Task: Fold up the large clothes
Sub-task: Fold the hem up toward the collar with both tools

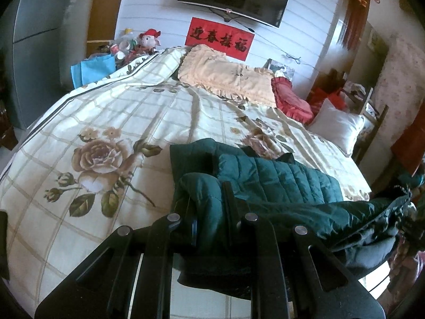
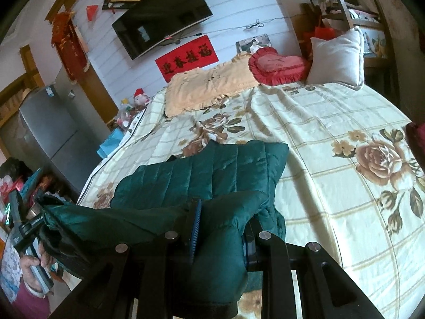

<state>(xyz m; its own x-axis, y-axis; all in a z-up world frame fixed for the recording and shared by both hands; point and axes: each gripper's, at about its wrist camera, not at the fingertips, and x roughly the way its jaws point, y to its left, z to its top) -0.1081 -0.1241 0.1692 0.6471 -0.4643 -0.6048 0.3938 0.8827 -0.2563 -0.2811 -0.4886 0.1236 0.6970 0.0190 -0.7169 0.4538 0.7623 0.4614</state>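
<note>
1. We see a dark green quilted jacket (image 1: 276, 178), puffy and stitched in ribs, lying partly on the bed (image 1: 79, 122) near its foot edge.
2. The bedspread is smooth, cream, checked with thin lines and printed with big brown roses.
3. A frilled peach pillow (image 1: 228, 77), a red heart-shaped cushion (image 2: 276, 65) and a plain white pillow (image 2: 337, 55) sit at the far end.
4. Our left claw (image 1: 209, 199) is clenched on a bunched fold of the jacket.
5. Our right claw (image 2: 223, 226) is clenched too, its ribbed blue pads squeezing a thick green roll of jacket.
</note>
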